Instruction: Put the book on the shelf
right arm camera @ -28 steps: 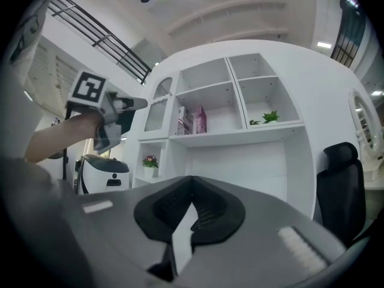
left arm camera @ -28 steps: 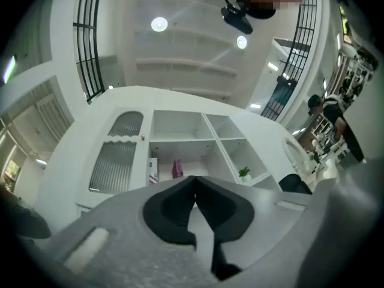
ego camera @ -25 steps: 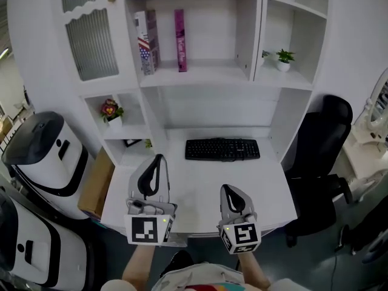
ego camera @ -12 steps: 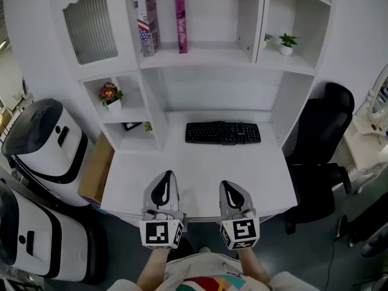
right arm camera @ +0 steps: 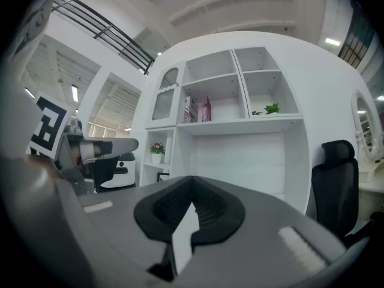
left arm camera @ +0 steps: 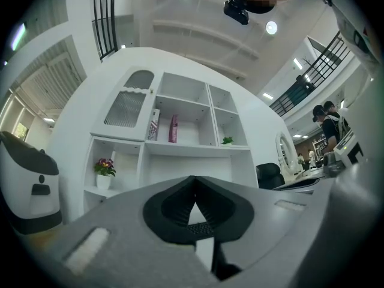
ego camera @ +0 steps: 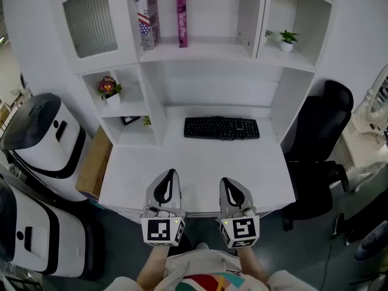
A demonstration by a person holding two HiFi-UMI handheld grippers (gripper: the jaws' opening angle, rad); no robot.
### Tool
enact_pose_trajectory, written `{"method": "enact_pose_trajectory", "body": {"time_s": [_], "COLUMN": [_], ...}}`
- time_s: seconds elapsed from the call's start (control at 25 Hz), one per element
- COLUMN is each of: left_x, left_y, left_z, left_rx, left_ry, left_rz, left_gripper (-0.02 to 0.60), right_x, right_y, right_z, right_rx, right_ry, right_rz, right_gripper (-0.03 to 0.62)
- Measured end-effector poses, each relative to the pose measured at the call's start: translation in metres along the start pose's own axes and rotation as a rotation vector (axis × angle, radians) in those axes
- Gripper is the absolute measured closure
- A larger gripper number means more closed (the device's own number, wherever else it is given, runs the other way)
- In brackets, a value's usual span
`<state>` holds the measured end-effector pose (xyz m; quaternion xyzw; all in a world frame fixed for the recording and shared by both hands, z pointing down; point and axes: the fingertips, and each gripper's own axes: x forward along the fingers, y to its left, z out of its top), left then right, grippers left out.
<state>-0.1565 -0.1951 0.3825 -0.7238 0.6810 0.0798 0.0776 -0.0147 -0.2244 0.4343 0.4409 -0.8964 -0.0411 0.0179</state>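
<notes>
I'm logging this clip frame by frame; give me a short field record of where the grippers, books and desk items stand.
left gripper: shut, empty, at the desk front edge
right gripper: shut, empty, beside the left one
books: pink book and flag-patterned book, upright on the shelf
desk items: keyboard near the back

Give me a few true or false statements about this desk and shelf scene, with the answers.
The pink book stands upright on the shelf. True.
The left hand-held gripper holds a book. False: its jaws are shut on nothing.
The keyboard lies on the desk. True.
The green plant shares the pink book's compartment. False: it stands in the compartment to the right.
</notes>
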Motion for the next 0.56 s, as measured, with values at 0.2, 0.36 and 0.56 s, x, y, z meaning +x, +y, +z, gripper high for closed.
{"method": "enact_pose_trajectory", "body": {"time_s": [0.2,0.36,0.56], "left_x": [-0.003,-0.007,-0.013], "left_y": [0.005,0.015,0.023], "left_z": [0.001,-0.004,-0.002], "left_rx": [0.013,0.01,0.004], "left_ry": [0.01,0.012,0.02], "left_rz": [0.01,0.038,0.063], "left_gripper": [0.583,0.583,0.583], "right_x": [0.001,0.003,0.005], "right_y": [0.003,0.007,0.009], "right_z": [0.002,0.0,-0.003], "right_rx": [-0.002,0.0,0.002], "right_ry": [-0.001,0.003,0.007], "right_rz": [0.004,0.018,0.022], "right_gripper": [0.592,0.592,0.592]}}
